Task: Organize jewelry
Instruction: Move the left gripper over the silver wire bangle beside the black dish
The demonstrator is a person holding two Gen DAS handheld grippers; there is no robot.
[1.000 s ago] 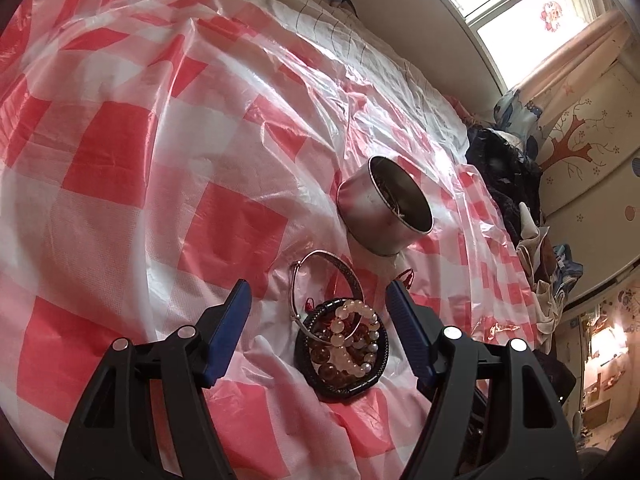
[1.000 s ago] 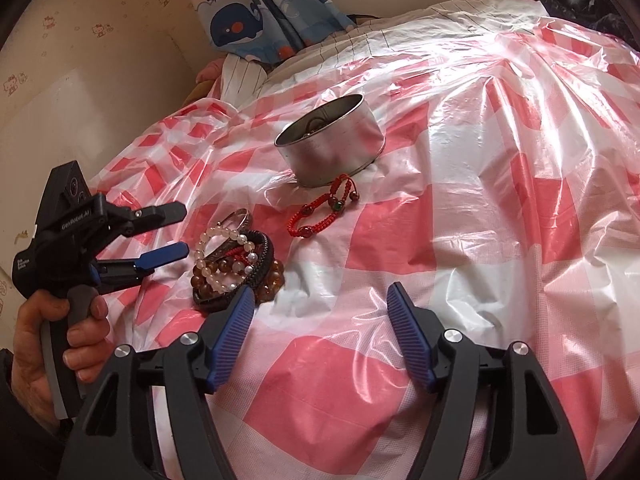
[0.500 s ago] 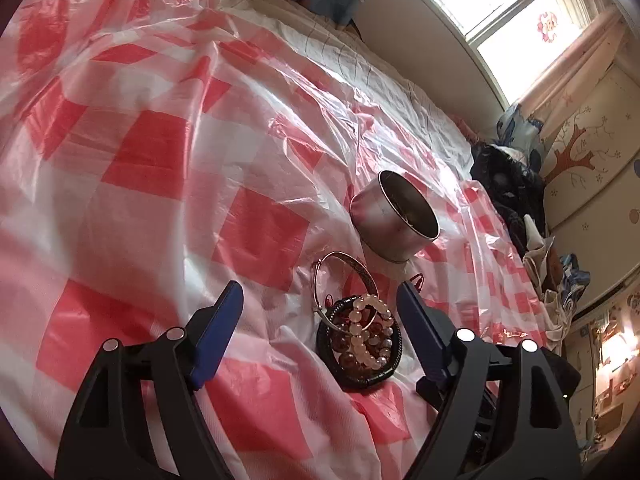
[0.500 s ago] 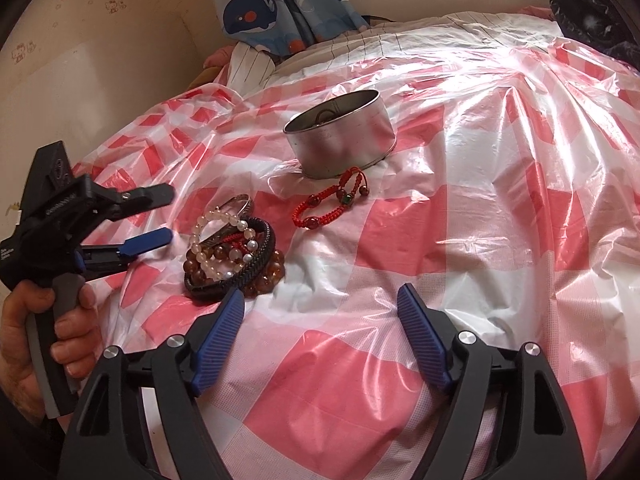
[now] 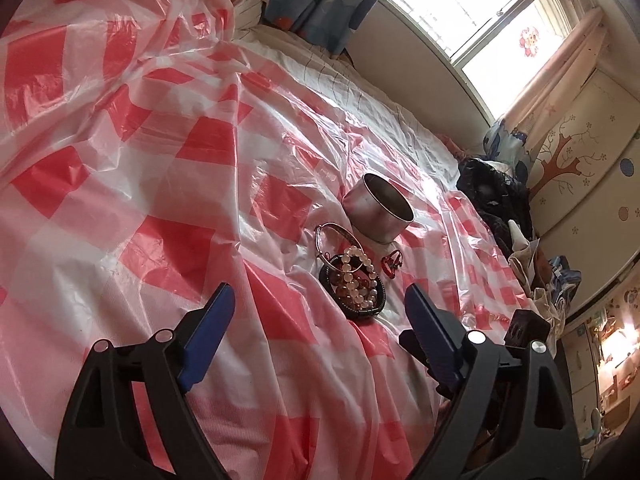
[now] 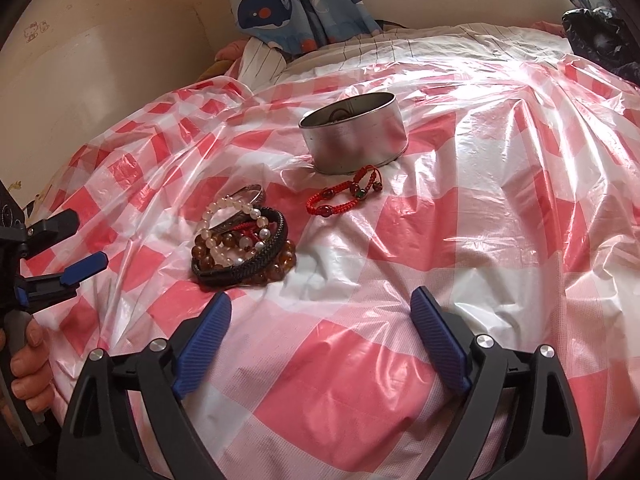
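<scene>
A pile of bracelets (image 6: pixel 240 242) lies on the red-and-white checked plastic sheet (image 6: pixel 460 216): white and brown beads, a black braided band and a silver bangle (image 5: pixel 336 236). The pile also shows in the left wrist view (image 5: pixel 354 284). A red cord bracelet (image 6: pixel 344 196) lies alone beside a round metal tin (image 6: pixel 356 136), which also shows in the left wrist view (image 5: pixel 380 208). Something dark lies inside the tin. My left gripper (image 5: pixel 320 312) is open and empty, short of the pile. My right gripper (image 6: pixel 320 324) is open and empty, nearer than the pile.
The sheet covers a bed and is wrinkled. A wall runs along the left in the right wrist view (image 6: pixel 100 64). Whale-print curtains (image 6: pixel 296 0) hang at the back. Dark bags and clothes (image 5: pixel 500 200) lie at the bed's far side.
Both grippers have drawn back and up from the bracelets, which now look farther away. Both stay open. The jewelry and tin have not moved.
</scene>
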